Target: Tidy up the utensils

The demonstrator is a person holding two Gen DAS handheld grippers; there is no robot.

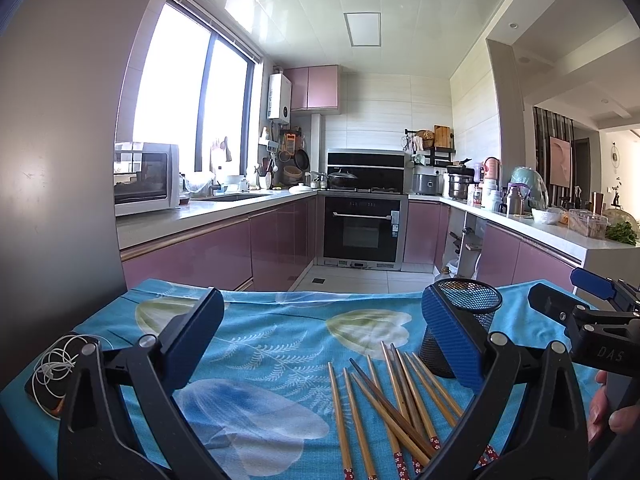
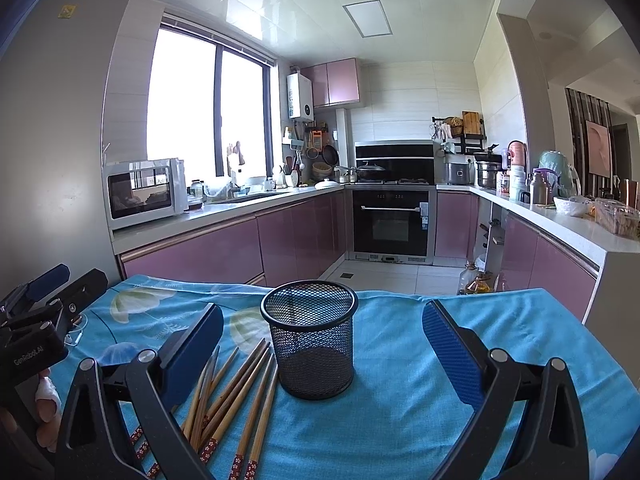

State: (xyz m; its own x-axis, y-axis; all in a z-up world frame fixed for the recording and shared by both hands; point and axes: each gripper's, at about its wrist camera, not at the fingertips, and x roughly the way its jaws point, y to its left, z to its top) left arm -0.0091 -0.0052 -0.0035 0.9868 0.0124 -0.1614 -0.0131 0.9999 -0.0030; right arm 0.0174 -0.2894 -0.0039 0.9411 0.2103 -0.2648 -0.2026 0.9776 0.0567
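Observation:
Several wooden chopsticks (image 1: 394, 404) with red patterned ends lie fanned on the blue floral tablecloth (image 1: 256, 356). An empty black mesh cup (image 2: 311, 340) stands upright just right of them; it also shows in the left wrist view (image 1: 466, 320), partly behind my left gripper's right finger. My left gripper (image 1: 324, 340) is open and empty, above the cloth and left of the chopsticks' tips. My right gripper (image 2: 323, 344) is open and empty, with the cup between its fingers and the chopsticks (image 2: 236, 392) by its left finger. Each gripper shows at the edge of the other's view.
A phone with a coiled white cable (image 1: 52, 372) lies at the cloth's left edge. Beyond the table's far edge is a kitchen with pink cabinets, an oven (image 1: 362, 232), a microwave (image 1: 146, 178) and cluttered counters. A grey fridge wall (image 1: 56, 160) stands at left.

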